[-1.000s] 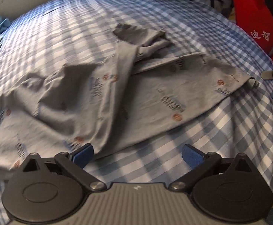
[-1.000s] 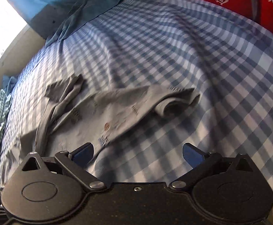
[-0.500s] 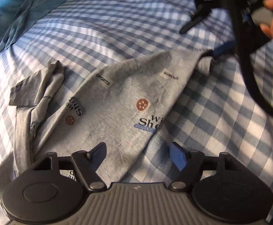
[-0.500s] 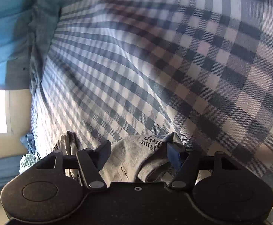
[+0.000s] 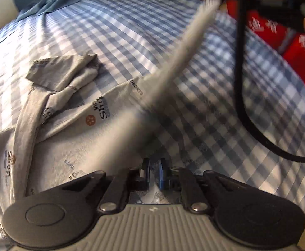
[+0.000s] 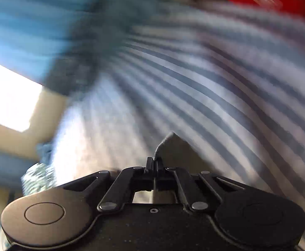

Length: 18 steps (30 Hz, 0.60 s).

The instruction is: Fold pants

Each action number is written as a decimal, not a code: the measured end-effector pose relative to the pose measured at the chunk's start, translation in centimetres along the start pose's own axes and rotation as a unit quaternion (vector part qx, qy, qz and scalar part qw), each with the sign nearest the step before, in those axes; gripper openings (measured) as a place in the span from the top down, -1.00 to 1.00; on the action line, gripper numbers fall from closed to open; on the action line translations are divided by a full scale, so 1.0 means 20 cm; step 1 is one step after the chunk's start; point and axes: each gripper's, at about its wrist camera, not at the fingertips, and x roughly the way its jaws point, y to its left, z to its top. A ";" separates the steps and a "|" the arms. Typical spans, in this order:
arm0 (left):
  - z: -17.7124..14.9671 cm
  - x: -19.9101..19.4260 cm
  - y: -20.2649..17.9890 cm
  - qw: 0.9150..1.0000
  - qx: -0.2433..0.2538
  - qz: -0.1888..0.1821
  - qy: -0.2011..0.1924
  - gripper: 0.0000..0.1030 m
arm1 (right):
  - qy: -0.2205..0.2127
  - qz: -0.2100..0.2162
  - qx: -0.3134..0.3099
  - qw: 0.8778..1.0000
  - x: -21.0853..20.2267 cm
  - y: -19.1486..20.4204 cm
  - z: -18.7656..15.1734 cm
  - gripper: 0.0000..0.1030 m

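Grey printed pants (image 5: 68,129) lie on the blue-and-white checked bed (image 5: 131,33), and much has changed from a second back. Then both tools stood wide apart over the loosely spread cloth. Now the left tool (image 5: 154,172) has just been closing: its blue pads stand almost together with a narrow gap, low at the near edge of the pants. Checked sheet shows in that gap, and whether any cloth is pinched there I cannot tell. The right tool (image 6: 154,164) has also been closing and is clenched on a fold of the grey fabric (image 6: 169,146), which rises in a small peak just beyond its tips; that view is smeared by motion.

Half a second ago the waist end lay flat toward the bed's right side. Now a blurred grey strip of it is lifted off the sheet, stretching from near the left tool up toward the far right corner. The rest stays on the bed's left half: a rumpled leg end bunched toward the far left, brown dots and dark lettering on the cloth.

The long axis runs diagonally, near left to far right. A black cable (image 5: 239,83) hangs at the right.
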 end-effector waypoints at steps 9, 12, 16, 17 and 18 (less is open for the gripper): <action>-0.04 -0.11 0.02 1.000 -0.022 -0.016 -0.012 0.85 | 0.012 -0.069 -0.061 0.996 -0.09 -0.07 -0.10 1.00; -0.11 -0.16 0.03 0.999 -0.032 -0.026 0.001 0.84 | 0.051 -0.128 -0.008 0.990 -0.05 -0.28 -0.19 1.00; -0.18 -0.18 0.04 0.998 -0.049 -0.026 0.013 0.81 | 0.085 -0.177 0.034 0.980 -0.04 -0.44 -0.30 0.94; -0.20 -0.18 0.05 0.998 -0.059 -0.024 0.014 0.81 | 0.083 -0.191 0.044 0.977 -0.06 -0.46 -0.30 0.80; -0.22 -0.19 0.07 0.997 -0.069 -0.023 0.015 0.69 | 0.080 -0.202 0.049 0.975 -0.07 -0.47 -0.31 0.73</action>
